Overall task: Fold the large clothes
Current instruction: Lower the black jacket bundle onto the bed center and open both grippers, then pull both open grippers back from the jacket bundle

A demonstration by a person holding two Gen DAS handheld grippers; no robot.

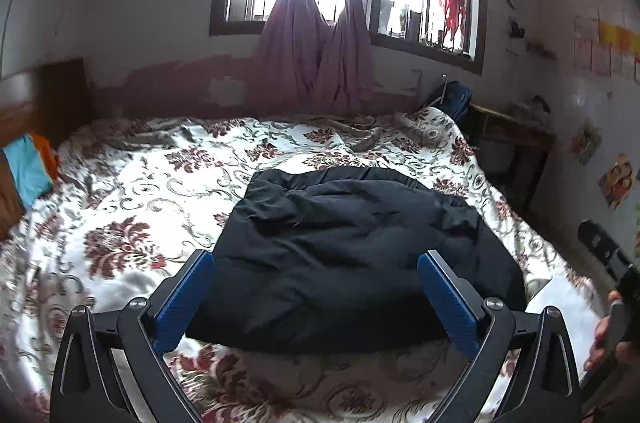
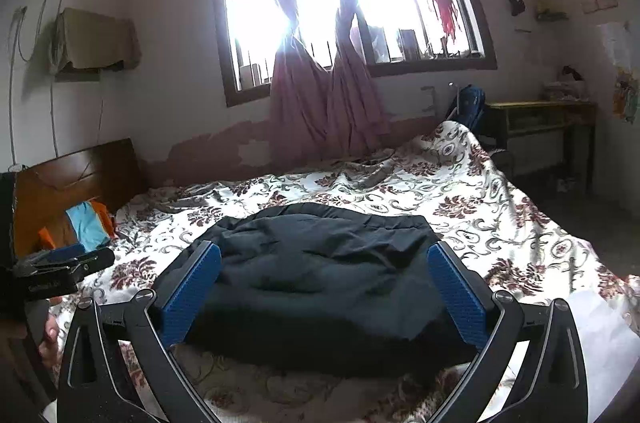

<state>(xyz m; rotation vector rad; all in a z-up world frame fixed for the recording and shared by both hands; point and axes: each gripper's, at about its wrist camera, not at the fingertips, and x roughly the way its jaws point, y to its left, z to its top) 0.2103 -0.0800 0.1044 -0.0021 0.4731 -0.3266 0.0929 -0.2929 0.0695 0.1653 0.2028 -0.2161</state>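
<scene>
A black garment lies folded into a rough rectangle on the floral bedspread. It also shows in the right wrist view. My left gripper is open and empty, raised above the near edge of the garment, its blue pads wide apart. My right gripper is open and empty too, held above the garment's near edge. The right gripper's body shows at the right edge of the left wrist view. The left gripper shows at the left edge of the right wrist view.
A wooden headboard with blue and orange cloth stands at the left. A window with tied pink curtains is behind the bed. A wooden desk and blue bag stand at the right.
</scene>
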